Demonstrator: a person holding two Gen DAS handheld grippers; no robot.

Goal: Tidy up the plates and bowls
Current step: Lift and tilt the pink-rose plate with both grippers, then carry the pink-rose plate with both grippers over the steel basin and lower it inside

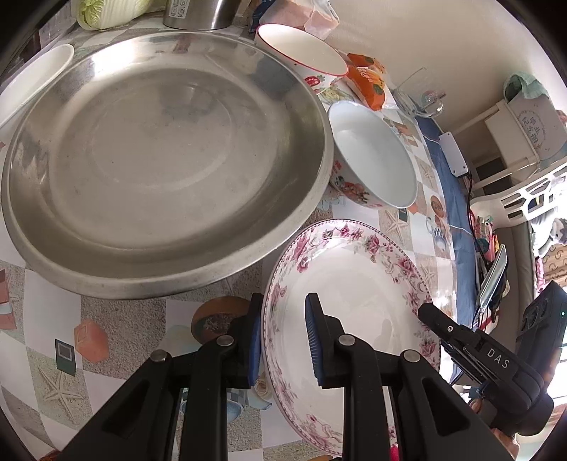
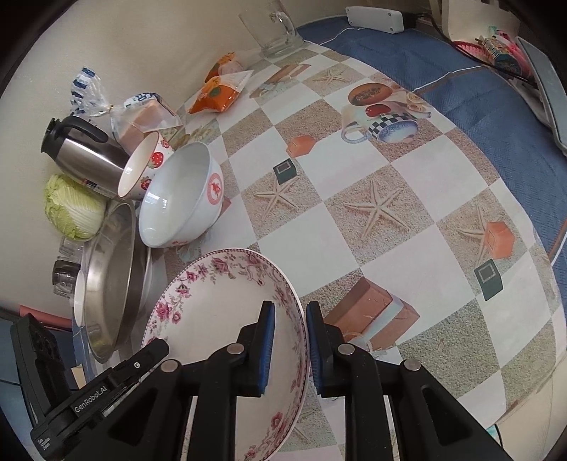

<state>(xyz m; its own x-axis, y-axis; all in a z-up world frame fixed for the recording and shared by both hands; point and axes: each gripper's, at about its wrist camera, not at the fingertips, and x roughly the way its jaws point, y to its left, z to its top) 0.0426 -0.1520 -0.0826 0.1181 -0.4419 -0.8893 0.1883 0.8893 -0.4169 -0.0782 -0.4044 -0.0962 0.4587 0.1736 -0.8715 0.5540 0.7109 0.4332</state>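
Observation:
A floral-rimmed white plate [image 1: 351,283] is held between both grippers above the patterned tablecloth. My left gripper [image 1: 283,340] straddles its left rim, fingers close on either side. My right gripper [image 2: 290,347] straddles the opposite rim of the same plate [image 2: 219,305]; the right gripper also shows in the left wrist view [image 1: 460,337]. A large steel basin [image 1: 159,159] lies left of the plate. A white bowl with red motifs [image 1: 372,159] sits beside the basin, and a strawberry-pattern bowl [image 1: 301,49] stands behind it.
A steel kettle [image 2: 81,152], a cabbage [image 2: 74,209], bagged snacks [image 2: 216,95] and a glass mug [image 2: 273,32] line the wall. A white dish [image 1: 32,81] lies at the basin's far left. A blue cloth [image 2: 425,67] covers the table's far side.

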